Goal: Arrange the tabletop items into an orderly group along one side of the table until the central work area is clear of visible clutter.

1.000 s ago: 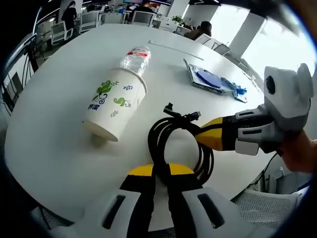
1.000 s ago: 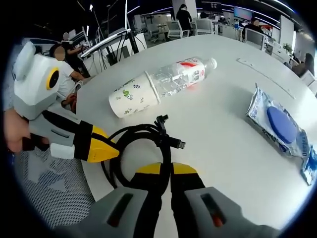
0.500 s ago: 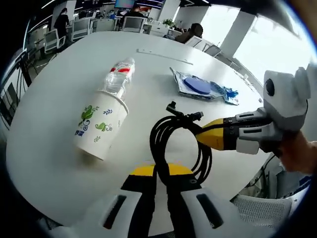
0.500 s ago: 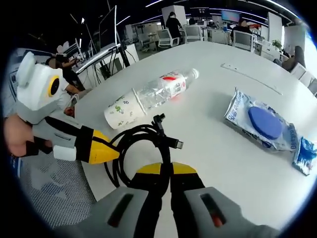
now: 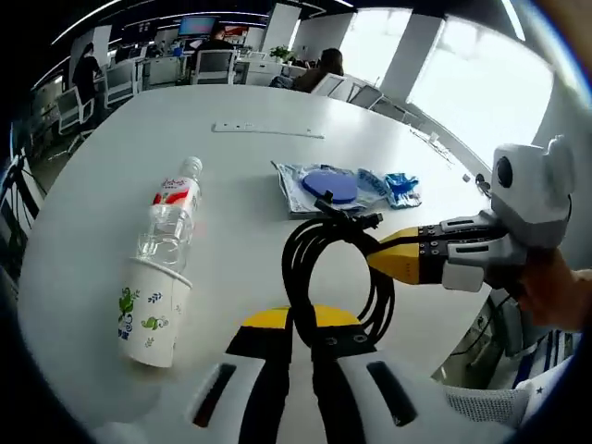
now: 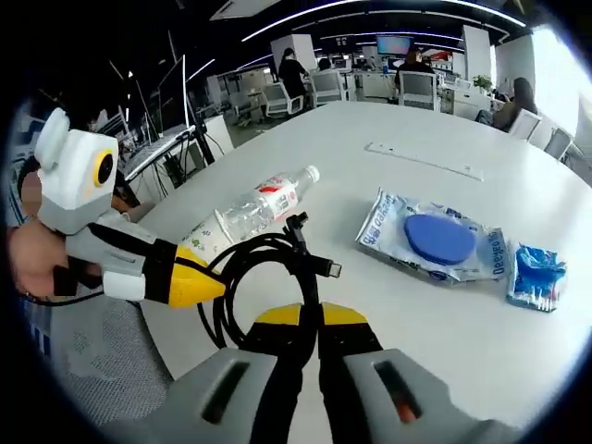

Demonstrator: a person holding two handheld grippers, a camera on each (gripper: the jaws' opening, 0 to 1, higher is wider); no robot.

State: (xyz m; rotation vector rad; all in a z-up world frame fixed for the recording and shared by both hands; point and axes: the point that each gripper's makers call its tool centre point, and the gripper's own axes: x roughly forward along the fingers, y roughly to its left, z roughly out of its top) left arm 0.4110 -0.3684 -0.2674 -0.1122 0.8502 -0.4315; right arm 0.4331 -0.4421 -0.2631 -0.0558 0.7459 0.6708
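A coiled black cable [image 5: 301, 250] is held between both grippers above the near part of the white round table [image 5: 92, 185]. My left gripper [image 5: 302, 319] is shut on the coil's near side. My right gripper [image 5: 384, 262] comes in from the right, shut on its right side. In the right gripper view, my right gripper [image 6: 310, 314] pinches the cable [image 6: 250, 254], and my left gripper [image 6: 208, 285] pinches it from the left. A clear water bottle [image 5: 171, 208] lies with its base inside a tipped paper cup [image 5: 148, 319].
A clear packet with a blue disc [image 5: 328, 185] and a small blue packet [image 5: 402, 185] lie beyond the cable. A thin white strip [image 5: 268, 131] lies farther across the table. Office chairs, desks and seated people ring the room. A hand [image 6: 37, 259] holds the left gripper.
Both views have swung toward the packets, so cup and bottle now sit farther left. Both grippers stay shut on the cable, and the coil keeps its shape.
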